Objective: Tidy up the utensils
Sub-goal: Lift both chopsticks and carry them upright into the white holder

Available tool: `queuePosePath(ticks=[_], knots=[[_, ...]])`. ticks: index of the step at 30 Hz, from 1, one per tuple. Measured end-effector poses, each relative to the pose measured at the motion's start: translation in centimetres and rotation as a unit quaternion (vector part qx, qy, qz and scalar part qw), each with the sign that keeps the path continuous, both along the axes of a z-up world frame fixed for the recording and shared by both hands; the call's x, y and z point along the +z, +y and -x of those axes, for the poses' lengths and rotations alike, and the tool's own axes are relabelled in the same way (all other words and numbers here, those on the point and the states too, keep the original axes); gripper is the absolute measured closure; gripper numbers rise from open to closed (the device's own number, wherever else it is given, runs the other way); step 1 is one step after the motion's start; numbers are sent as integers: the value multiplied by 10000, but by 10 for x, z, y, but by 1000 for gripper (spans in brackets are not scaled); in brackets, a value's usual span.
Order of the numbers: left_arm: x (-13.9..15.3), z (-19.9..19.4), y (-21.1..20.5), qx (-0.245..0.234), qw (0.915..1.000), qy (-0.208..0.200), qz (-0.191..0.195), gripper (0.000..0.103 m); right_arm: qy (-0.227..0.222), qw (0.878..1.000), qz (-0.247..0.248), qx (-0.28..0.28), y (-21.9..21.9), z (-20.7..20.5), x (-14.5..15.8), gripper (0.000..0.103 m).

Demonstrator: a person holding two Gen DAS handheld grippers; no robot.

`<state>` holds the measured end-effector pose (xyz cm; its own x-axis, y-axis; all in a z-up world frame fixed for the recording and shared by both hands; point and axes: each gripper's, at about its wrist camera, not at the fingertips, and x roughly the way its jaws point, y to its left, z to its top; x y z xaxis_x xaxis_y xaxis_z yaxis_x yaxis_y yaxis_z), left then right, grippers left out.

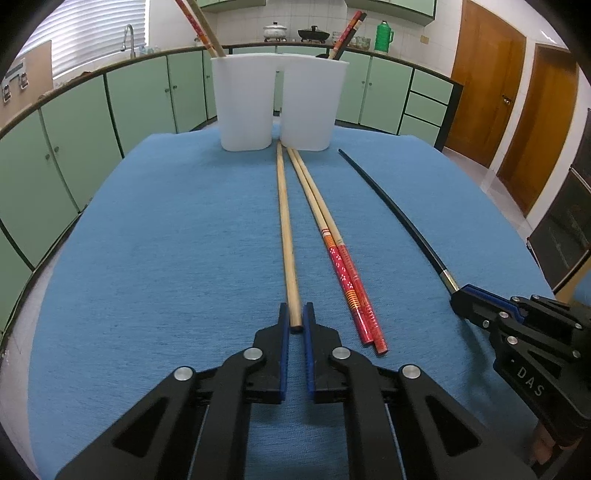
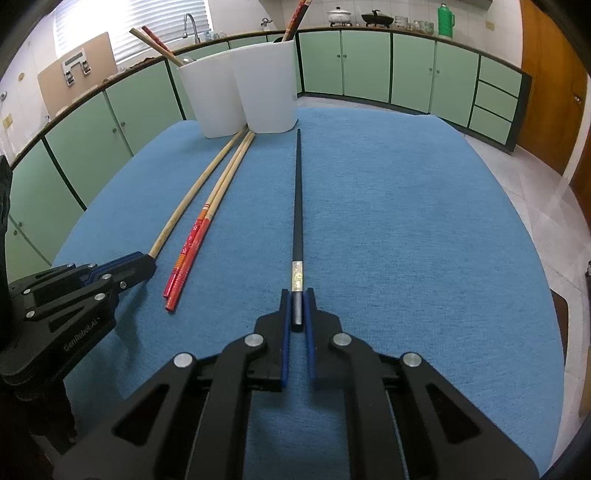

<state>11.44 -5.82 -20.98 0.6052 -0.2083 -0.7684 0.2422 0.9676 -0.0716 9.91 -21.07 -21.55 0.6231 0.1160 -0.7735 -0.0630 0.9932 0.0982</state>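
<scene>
A plain wooden chopstick [image 1: 284,221] lies on the blue cloth [image 1: 166,240], pointing at two white holders [image 1: 243,103]. My left gripper [image 1: 295,317] is shut on its near end. To its right lie two red-handled chopsticks [image 1: 347,273] side by side. A black chopstick [image 2: 297,206] with a silver band lies further right, and my right gripper [image 2: 297,306] is shut on its near end. Both holders [image 2: 258,92] carry chopsticks: a wooden and a red one in the left, a red and a dark one in the right.
The cloth covers a table [image 2: 424,221] with green cabinets [image 1: 140,96] around it. A sink tap [image 1: 127,37], pots and a green flask [image 1: 384,35] stand on the far counter. Wooden doors [image 1: 487,85] are at the right.
</scene>
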Motion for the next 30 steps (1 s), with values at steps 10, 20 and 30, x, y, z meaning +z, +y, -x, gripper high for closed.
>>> queuePosePath(ticks=[10,20,30], knots=[[39,15,13,13,9988,-475,77,96,-189,9998,47,59,-1,5,16,97],[101,19,26,93,9917,-1250,283,97,-796,9967,73,126,-7,5,75,97],[159,0,31,-80,9814,-1860,466,97,-1449,9888,-133,324,-19,-15,155,97]])
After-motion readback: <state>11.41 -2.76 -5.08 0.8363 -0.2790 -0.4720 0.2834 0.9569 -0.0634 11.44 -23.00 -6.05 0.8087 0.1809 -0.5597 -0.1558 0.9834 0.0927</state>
